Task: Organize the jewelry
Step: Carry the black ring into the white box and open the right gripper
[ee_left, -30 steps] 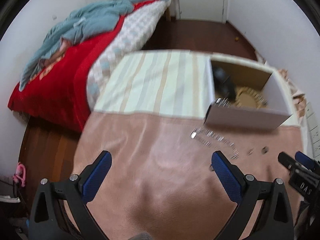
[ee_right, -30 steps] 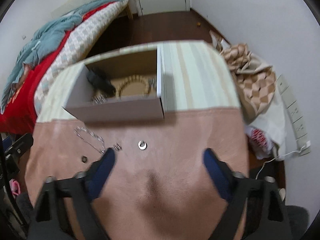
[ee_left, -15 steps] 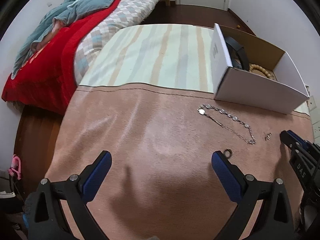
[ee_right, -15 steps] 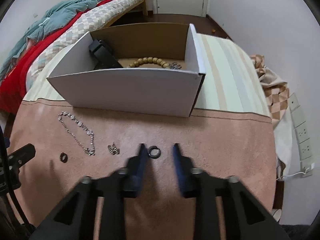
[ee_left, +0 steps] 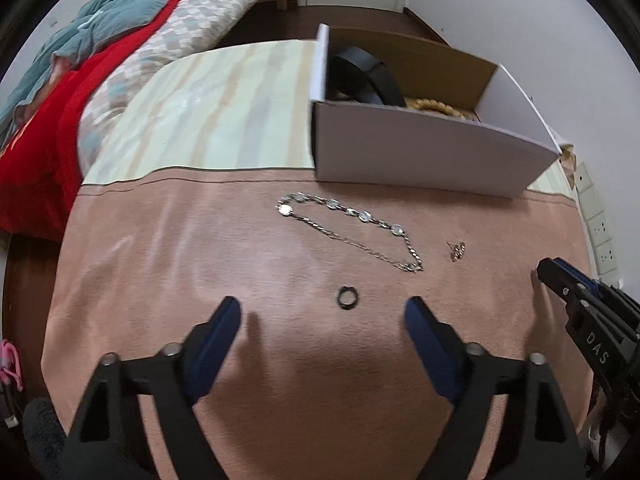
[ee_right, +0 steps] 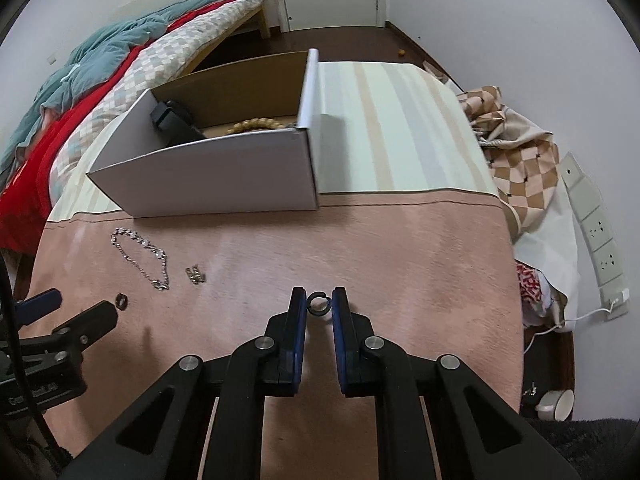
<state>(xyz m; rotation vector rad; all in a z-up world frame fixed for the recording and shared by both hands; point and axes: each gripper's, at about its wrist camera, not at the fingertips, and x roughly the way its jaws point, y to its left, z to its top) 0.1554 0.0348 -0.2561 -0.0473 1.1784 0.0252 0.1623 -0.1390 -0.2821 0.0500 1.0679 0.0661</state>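
Note:
My right gripper [ee_right: 319, 301] is shut on a small dark ring [ee_right: 319, 304] just above the pink cloth. My left gripper [ee_left: 322, 312] is open, with a second dark ring [ee_left: 347, 297] lying on the cloth between its fingertips. A silver chain bracelet [ee_left: 352, 232] and a small earring [ee_left: 456, 250] lie beyond it; they also show in the right wrist view, bracelet [ee_right: 142, 254] and earring [ee_right: 196, 275]. A white cardboard box [ee_right: 224, 176] behind them holds a black band [ee_right: 172, 122] and a wooden bead bracelet [ee_right: 256, 125].
The cloth covers a table with a striped far half [ee_right: 396, 120]. A bed with red and teal bedding [ee_left: 80, 64] stands to the left. A checkered bag [ee_right: 516, 148] and wall sockets [ee_right: 596, 224] are off the table's right edge. A cup [ee_right: 558, 404] stands on the floor.
My right gripper closed from wide open onto the ring. My left gripper moved down and forward to the other ring and narrowed somewhat, still open.

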